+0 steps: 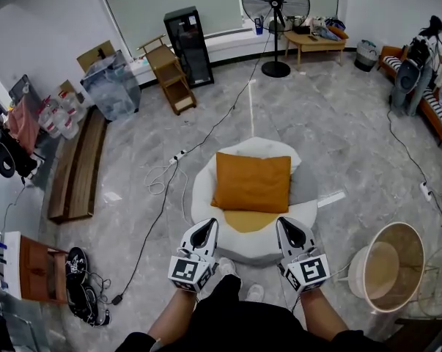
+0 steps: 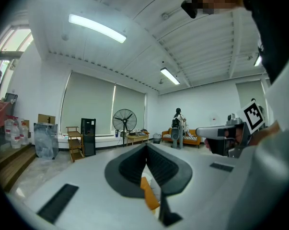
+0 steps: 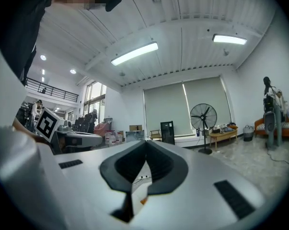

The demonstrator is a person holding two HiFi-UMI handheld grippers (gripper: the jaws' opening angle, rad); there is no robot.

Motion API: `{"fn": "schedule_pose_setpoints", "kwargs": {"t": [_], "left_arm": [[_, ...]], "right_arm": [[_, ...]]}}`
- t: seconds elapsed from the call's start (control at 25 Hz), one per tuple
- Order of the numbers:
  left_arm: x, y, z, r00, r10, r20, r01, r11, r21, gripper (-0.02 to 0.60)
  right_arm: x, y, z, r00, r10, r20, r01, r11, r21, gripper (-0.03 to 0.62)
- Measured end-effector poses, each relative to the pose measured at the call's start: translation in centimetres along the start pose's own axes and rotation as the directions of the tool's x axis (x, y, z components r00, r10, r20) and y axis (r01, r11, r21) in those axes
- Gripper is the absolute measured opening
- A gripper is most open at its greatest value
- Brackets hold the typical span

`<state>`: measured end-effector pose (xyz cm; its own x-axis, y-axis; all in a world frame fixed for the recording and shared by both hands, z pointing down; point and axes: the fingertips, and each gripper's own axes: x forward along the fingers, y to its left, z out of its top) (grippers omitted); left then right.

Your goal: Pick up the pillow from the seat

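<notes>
Lying flat on the white beanbag seat (image 1: 204, 188), the orange pillow (image 1: 252, 182) sits near its middle, untouched. Both tools hover at the seat's near edge, just short of the pillow. The left hand-held gripper (image 1: 206, 229) has its jaws pressed together with nothing between them, and the right hand-held gripper (image 1: 291, 229) is likewise closed and empty. A standing fan (image 1: 276, 9) stands well beyond the seat, across the marble floor (image 1: 338, 123).

Marble floor (image 1: 338, 123), white beanbag seat (image 1: 253, 147), orange pillow (image 1: 252, 182) lying on seat
</notes>
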<state>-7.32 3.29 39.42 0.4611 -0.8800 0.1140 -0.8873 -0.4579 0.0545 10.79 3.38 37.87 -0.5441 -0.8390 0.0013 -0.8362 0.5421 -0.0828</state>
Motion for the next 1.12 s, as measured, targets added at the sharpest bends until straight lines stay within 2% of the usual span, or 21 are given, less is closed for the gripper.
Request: {"fn": "schedule_pose_setpoints", "kwargs": {"t": [0.48,0.92,1.12], "left_arm": [[7.6,8.3,0.9,1.0,-0.026,0.0,0.026,1.0,-0.005,0.012],[12.4,17.7,-1.9,0.998,-0.038,-0.046,0.035,0.998,-0.053,0.012],[15.0,20.1,-3.7,0.996,-0.032,-0.083,0.033,0.999,0.011,0.012]], "right_arm": [[10.9,-2.1,-0.3,0.998,0.005,-0.061,-0.007,1.0,-0.023,0.008],[18.9,-3.4,-2.9,0.99,-0.052,-0.128,0.05,0.999,-0.022,0.006],[20.8,-5.7,-6.2,0.981,-0.075,-0.177,0.075,0.997,-0.008,0.006]]}}
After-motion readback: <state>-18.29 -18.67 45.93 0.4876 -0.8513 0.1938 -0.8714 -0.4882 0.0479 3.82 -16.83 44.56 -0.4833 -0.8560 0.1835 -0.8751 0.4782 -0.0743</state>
